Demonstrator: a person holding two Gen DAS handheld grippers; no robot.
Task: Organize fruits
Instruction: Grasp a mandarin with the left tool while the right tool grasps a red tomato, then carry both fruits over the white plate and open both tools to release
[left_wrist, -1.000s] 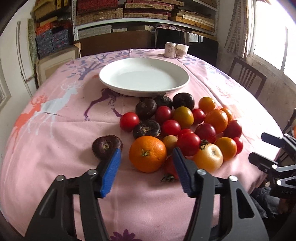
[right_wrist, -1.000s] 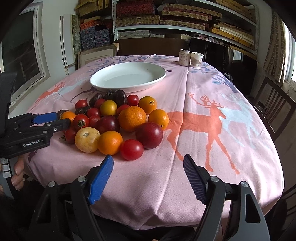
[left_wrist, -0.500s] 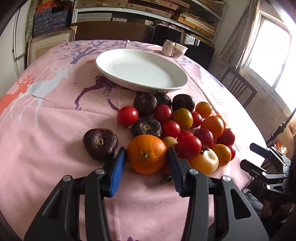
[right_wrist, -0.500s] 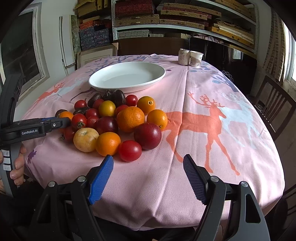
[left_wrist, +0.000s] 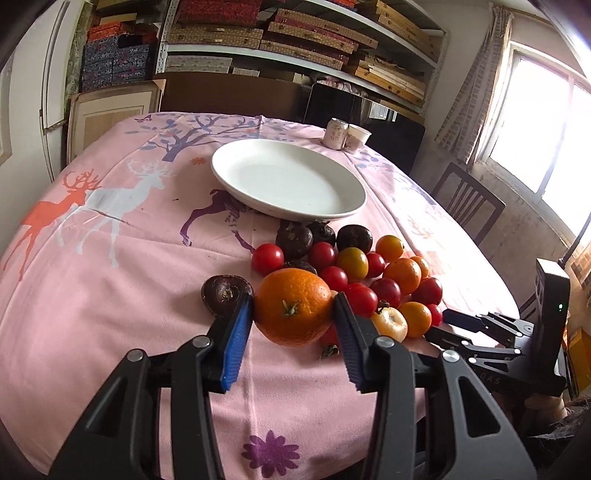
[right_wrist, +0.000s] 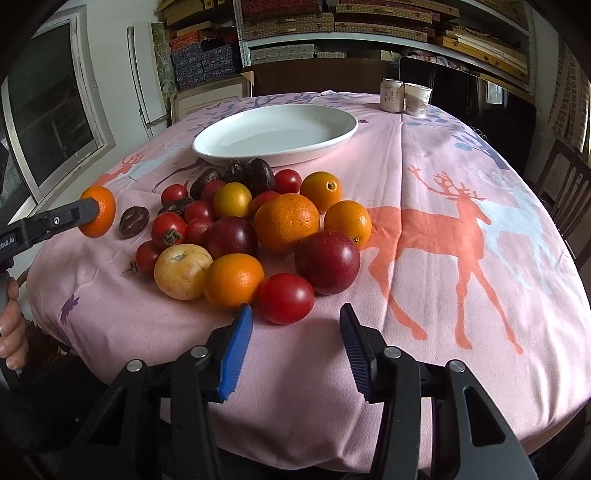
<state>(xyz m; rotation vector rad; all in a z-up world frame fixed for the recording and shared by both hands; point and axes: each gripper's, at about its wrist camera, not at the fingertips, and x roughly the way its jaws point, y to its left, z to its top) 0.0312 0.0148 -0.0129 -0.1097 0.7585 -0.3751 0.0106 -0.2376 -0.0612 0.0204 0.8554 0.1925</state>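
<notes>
My left gripper (left_wrist: 293, 310) is shut on a large orange (left_wrist: 293, 306) and holds it just above the pink cloth; it also shows in the right wrist view (right_wrist: 98, 216). A heap of oranges, red tomatoes, dark purple fruits and a yellow fruit (right_wrist: 183, 271) lies in front of an empty white plate (left_wrist: 288, 181). A dark purple fruit (left_wrist: 225, 293) lies left of the held orange. My right gripper (right_wrist: 295, 332) is open and empty, its pads just short of a red tomato (right_wrist: 286, 297) at the heap's near edge.
A can and a paper cup (right_wrist: 404, 96) stand at the table's far edge. A dark wooden chair (left_wrist: 467, 206) stands at the right of the table. Shelves of boxes fill the back wall.
My left gripper closed on the large orange and lifted it off the cloth. My right gripper moved forward toward the red tomato and narrowed somewhat.
</notes>
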